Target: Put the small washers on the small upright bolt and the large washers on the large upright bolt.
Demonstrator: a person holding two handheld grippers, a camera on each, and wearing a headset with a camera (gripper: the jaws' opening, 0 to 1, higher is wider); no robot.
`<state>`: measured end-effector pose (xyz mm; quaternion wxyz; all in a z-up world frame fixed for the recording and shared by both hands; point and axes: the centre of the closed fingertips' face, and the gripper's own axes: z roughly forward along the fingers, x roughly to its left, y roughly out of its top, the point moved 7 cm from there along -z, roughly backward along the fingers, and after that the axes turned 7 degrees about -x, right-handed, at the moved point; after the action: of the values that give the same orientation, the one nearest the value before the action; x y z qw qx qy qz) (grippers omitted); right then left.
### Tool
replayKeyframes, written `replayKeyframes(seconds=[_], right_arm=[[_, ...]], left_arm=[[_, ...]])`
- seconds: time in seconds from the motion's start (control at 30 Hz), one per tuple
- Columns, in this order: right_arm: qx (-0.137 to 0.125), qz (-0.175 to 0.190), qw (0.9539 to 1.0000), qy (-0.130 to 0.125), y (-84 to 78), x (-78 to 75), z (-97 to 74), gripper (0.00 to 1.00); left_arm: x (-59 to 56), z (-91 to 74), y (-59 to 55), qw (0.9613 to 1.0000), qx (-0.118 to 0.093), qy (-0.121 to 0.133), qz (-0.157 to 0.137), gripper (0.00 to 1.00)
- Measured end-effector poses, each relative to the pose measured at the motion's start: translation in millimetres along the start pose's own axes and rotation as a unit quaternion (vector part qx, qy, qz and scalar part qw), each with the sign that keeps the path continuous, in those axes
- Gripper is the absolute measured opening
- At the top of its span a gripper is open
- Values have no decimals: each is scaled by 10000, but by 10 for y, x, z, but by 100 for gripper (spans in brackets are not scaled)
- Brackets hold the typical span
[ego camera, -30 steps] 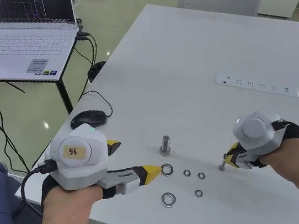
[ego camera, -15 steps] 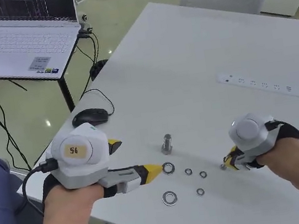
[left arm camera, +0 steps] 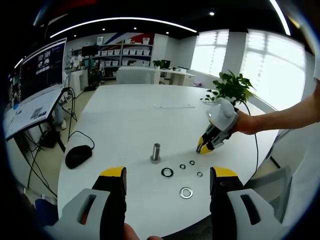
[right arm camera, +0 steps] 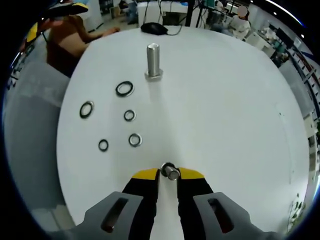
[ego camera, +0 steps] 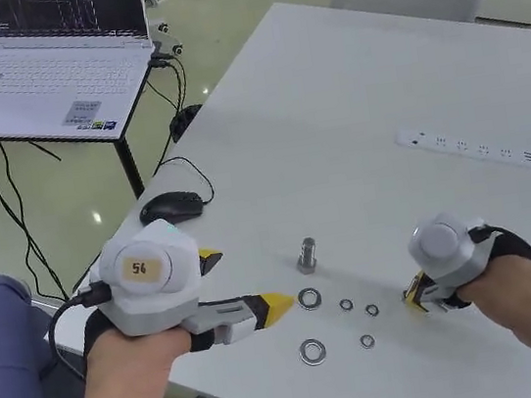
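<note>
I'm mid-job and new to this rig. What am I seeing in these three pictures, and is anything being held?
There is no robot arm: a person holds a two-jaw tool in each hand. The head view looks down from their headset, and each round view rides on one gripper. On the white table stands a large upright bolt. Two large washers and three small washers lie flat beside it. The left gripper has its jaws open and holds nothing. The right gripper has its jaws closed on the small bolt.
</note>
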<state>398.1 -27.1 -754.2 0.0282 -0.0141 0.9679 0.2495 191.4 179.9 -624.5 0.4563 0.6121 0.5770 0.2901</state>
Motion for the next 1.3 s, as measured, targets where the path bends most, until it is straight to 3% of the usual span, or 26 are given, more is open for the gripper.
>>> replayKeyframes(seconds=[0.3,0.5,0.57,0.7,0.87,0.97,1.17,1.3], right_arm=[[-343,456,9983,-82,-1,-50,-162,24],[-773,1089,9906,-296,-103,-24,-396,29],[-923,1402,9855,-239,-166,10,-450,30],[-1323,2119,9678,-314,-294,49,-546,30],[-1465,2305,9615,-294,-444,146,-621,33],[-1797,2670,9465,-224,-520,260,-649,36],[-1793,2649,9474,-142,-665,475,-600,37],[-1643,2420,9563,-61,-653,642,-566,40]], left_arm=[[-6,1,18,10000,-27,2,14,67],[-39,8,36,10000,-30,-26,59,67],[-53,15,38,10000,-27,-44,73,67],[-80,22,38,9999,-9,-77,117,67],[-103,20,42,9998,7,-104,144,67],[-115,18,56,9998,0,-115,163,67],[-129,18,96,9997,-10,-126,215,67],[-141,34,93,9996,-4,-157,226,67]])
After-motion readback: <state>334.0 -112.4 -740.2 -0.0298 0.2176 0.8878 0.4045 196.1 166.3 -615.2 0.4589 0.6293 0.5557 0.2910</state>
